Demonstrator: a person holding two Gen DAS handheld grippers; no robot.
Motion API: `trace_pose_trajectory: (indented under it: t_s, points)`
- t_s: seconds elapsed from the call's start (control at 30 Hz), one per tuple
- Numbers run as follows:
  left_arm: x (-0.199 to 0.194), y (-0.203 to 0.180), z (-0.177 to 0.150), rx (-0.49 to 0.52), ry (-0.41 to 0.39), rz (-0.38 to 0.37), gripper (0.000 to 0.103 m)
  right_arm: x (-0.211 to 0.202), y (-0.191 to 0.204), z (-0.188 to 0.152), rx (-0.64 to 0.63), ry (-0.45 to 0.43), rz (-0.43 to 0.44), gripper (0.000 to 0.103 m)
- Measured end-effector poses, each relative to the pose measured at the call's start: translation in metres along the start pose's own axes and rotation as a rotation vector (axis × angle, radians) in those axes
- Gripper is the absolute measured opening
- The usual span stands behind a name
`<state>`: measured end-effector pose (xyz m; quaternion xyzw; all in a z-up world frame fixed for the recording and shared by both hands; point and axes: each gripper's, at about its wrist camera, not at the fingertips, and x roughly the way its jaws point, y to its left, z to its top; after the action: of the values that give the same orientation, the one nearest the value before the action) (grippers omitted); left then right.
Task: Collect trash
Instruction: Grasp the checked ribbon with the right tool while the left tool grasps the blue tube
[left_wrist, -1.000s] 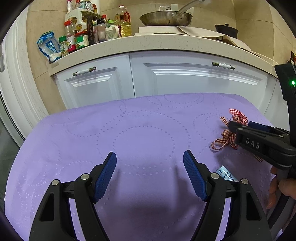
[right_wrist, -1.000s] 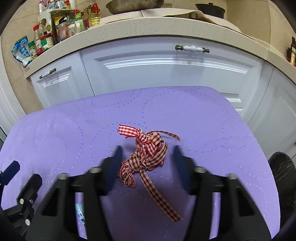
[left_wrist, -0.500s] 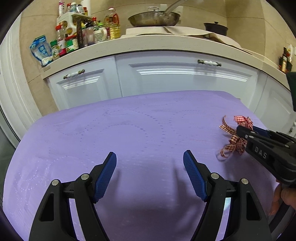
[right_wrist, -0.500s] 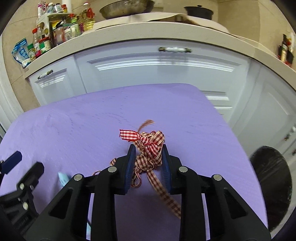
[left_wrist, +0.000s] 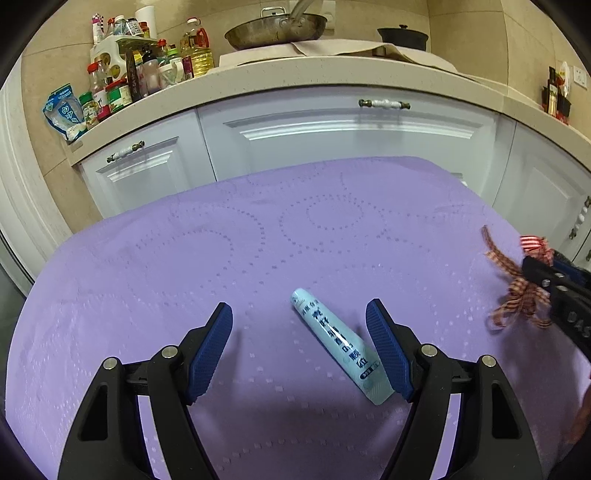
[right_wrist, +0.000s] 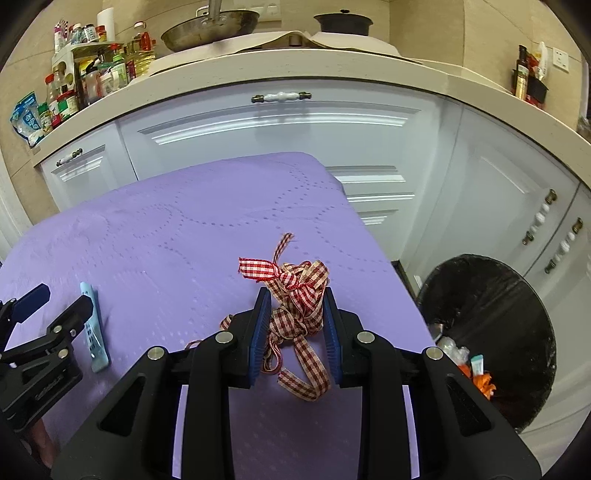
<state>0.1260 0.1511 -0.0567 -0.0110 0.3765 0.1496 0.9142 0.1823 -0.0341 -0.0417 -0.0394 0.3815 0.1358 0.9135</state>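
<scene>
Red-and-white gingham ribbon, a tangled fabric bunch, sits pinched between the blue ribbed pads of the right gripper, whose jaws are narrowed onto it, above the right-hand part of the purple embossed tablecloth. One loose tail hangs below the pads. The step in hand looks like carrying this bunch to the black round trash bin, which stands on the floor just beyond the table's right edge and already holds scraps. To do it well, I would keep the squeeze firm, lift so the dangling tail does not drag on the cloth, and let go only once the bunch is well inside the rim.

The left gripper hovers with its jaws wide apart, and a pale blue printed sachet lies flat on the cloth between them, close to the right pad; probably the next pick. White cabinet doors stand behind. Nothing seems to block the way to the bin.
</scene>
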Motion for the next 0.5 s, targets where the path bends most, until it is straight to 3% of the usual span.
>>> trace_pose_trajectory:
  t_s: [0.4,0.5]
  points:
    - [0.0058,-0.0034,-0.0041,0.012,0.04,-0.016,0.072,-0.0095,-0.0074,-0.0081,0.006,-0.006,-0.001,0.027]
    - [0.0075,-0.0023,-0.0057,0.01,0.053,-0.029,0.063,-0.009,-0.0052,-0.0087,-0.001,-0.004,-0.001,0.027]
